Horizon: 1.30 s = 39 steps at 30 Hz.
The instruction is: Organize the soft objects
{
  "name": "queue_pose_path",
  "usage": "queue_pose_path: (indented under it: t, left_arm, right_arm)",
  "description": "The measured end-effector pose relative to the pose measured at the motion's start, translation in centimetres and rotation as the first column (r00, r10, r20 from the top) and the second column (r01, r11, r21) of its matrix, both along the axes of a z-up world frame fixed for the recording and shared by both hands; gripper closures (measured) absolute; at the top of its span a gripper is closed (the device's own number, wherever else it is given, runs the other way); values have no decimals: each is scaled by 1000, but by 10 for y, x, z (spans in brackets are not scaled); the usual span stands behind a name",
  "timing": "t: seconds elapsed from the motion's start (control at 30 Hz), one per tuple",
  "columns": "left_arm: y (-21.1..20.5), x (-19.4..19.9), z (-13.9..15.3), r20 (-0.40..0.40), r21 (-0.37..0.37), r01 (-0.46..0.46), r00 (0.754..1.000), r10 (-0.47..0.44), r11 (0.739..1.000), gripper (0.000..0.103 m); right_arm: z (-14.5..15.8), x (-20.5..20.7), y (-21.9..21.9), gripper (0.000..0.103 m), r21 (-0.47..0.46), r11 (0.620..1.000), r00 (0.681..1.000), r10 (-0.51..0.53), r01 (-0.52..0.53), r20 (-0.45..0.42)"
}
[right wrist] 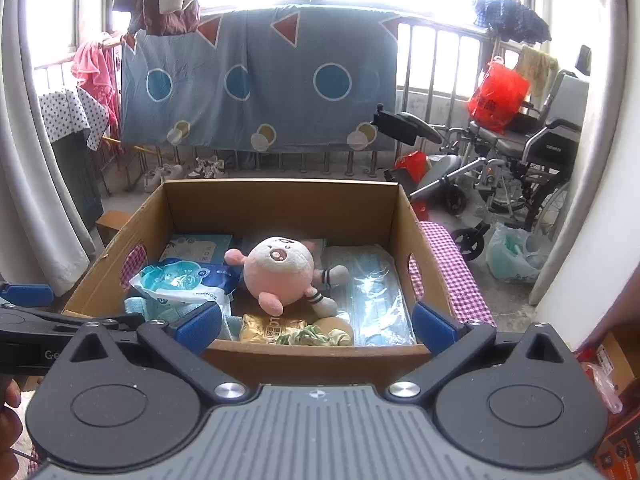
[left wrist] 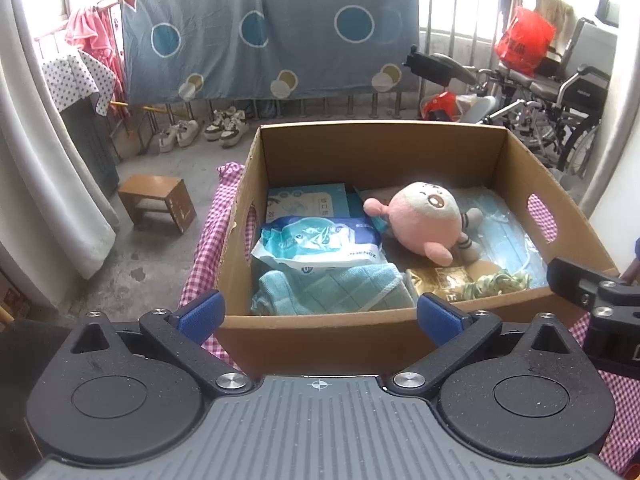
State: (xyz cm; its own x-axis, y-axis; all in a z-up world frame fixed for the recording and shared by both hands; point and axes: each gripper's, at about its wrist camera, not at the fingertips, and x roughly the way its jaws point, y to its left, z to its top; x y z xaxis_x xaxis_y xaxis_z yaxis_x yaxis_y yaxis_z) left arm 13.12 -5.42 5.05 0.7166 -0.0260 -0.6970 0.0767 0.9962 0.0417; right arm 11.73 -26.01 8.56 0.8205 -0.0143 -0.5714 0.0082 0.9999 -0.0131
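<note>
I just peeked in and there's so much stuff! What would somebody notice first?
Probably the pink plush toy, lying in the middle of the open cardboard box on top of the packets. Behind the box, a big blue sheet with circles and red triangles hangs over the railing, and a wheelchair stands off to the right.

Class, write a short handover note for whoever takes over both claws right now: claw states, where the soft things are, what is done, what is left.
Left claw: open, empty, at the box's near wall.
Right claw: open, empty, beside it.
In the brown cardboard box: round pink plush toy, folded teal cloth, blue-white wipes pack, bagged blue face masks.
Done: these are boxed.
Left: no other soft items in view; check outside the views.
</note>
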Motion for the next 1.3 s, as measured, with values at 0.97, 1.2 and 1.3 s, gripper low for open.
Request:
queue_pose_path:
  t: [0.97,1.2,1.3]
  left_arm:
    - [-6,0,0,2,27,-19,1000,18,999,1]
    - [-4,1,-1,-6,24,-22,1000,22,999,1]
    - [-3,1,-1,-7,24,-22,1000,23,999,1]
  right_arm:
    - [-17,8,-3,0,12,1000,997,-26,27,-73]
    - [-18,7,-1,0,8,1000,997,-27,28,-77]
    - [-18,7,0,0,6,1000,997,-27,27,-77]
